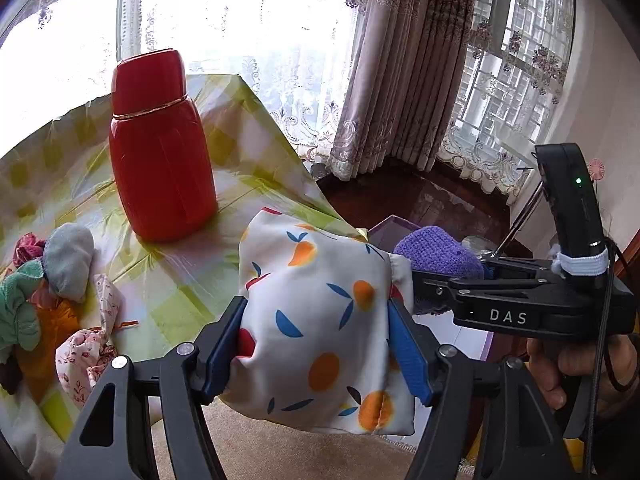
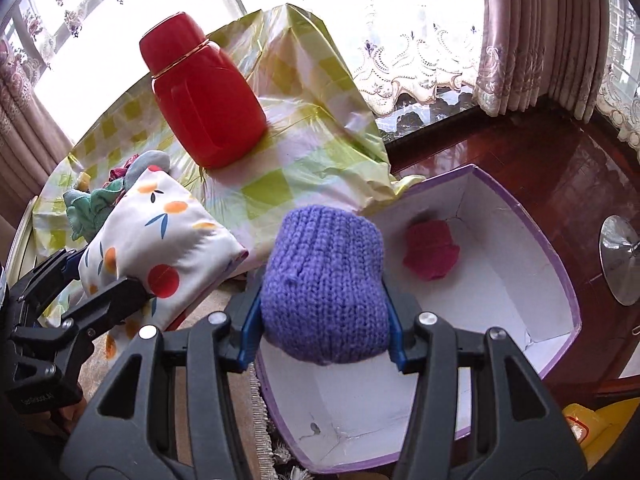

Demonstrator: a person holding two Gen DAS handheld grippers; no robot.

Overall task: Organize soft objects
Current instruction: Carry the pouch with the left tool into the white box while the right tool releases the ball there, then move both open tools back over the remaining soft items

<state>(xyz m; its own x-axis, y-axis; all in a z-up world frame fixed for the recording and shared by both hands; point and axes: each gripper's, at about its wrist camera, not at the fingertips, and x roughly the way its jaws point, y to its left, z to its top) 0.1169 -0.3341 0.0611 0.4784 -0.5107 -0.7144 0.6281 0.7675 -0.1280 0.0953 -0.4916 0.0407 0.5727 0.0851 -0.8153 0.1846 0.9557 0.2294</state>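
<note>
The right gripper (image 2: 322, 320) has its fingers clamped on the purple knit bundle (image 2: 324, 280), hanging over the white box (image 2: 560, 280) beside a red soft item (image 2: 430, 254) — let go only once well inside its walls. The left gripper (image 1: 316, 344) pinches the fruit-print pouch (image 1: 320, 320) just off the tabletop (image 1: 180, 280), so bring it over the box before opening.

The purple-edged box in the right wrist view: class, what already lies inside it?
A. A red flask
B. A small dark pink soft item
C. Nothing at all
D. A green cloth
B: a small dark pink soft item lies on the white floor of the purple-edged box, while the red flask stands on the checked cloth outside it.
</note>
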